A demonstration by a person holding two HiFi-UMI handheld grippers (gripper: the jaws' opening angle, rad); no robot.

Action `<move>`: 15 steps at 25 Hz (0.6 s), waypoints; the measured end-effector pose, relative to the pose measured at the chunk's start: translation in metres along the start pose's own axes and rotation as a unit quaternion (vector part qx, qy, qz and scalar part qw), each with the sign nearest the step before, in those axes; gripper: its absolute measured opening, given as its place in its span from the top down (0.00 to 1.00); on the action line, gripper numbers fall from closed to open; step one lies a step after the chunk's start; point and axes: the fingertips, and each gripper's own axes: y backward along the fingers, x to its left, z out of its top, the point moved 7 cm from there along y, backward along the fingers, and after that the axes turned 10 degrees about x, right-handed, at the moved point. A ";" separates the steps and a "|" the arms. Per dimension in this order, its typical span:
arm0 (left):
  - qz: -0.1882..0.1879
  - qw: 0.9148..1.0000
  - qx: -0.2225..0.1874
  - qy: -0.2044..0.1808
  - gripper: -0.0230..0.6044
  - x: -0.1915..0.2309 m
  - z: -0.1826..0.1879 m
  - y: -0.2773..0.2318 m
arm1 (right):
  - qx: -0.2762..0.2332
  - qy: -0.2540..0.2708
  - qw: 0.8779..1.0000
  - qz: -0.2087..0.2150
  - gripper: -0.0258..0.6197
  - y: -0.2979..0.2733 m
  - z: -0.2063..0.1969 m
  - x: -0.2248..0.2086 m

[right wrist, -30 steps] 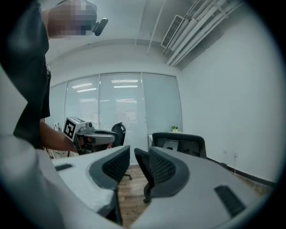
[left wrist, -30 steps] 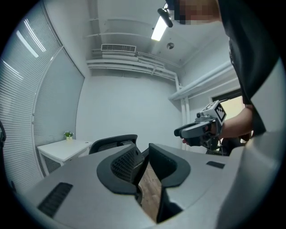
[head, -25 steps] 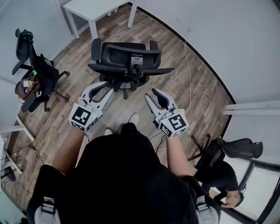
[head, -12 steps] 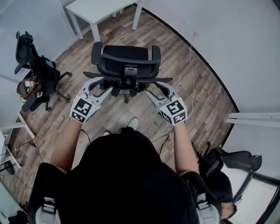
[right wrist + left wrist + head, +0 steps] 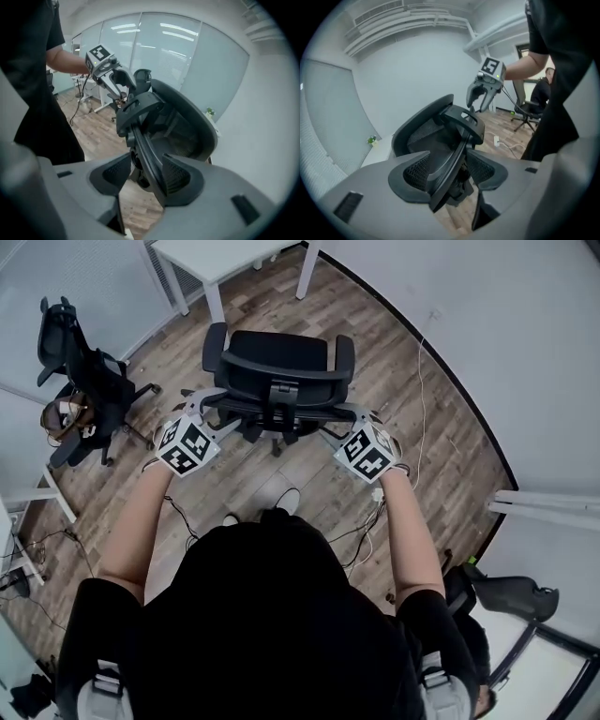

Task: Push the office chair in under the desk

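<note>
The left tongs (image 5: 449, 174) are being opened around one side rim of the office chair (image 5: 277, 367) backrest, while the right tongs (image 5: 146, 174) are being held wide apart around the other, unclamped. The chair is being seen on the wooden floor (image 5: 375, 352), near the white counter (image 5: 211, 254), not under it.

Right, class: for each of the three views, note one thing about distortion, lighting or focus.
Head view: wide-angle bends the wall's base into an arc; light even, office chair sharp. Left gripper view: fisheye circle, black corners. Right gripper view: the same, light streaks glaring on the glass partition.
</note>
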 end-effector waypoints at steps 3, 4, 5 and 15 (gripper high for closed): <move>-0.004 0.997 0.049 -0.053 0.57 0.000 -0.003 -0.014 | 0.038 0.049 0.998 -0.003 0.66 -0.013 0.001 -0.001; -0.008 0.996 0.059 -0.061 0.57 0.000 -0.004 -0.019 | 0.050 0.062 0.997 -0.003 0.66 -0.016 0.000 -0.001; -0.011 0.996 0.067 -0.066 0.57 0.001 -0.005 -0.023 | 0.062 0.076 0.995 -0.005 0.66 -0.020 -0.002 -0.001; -0.024 0.965 0.177 -0.193 0.58 -0.005 -0.017 -0.065 | 0.166 0.207 0.964 -0.034 0.67 -0.056 -0.004 0.003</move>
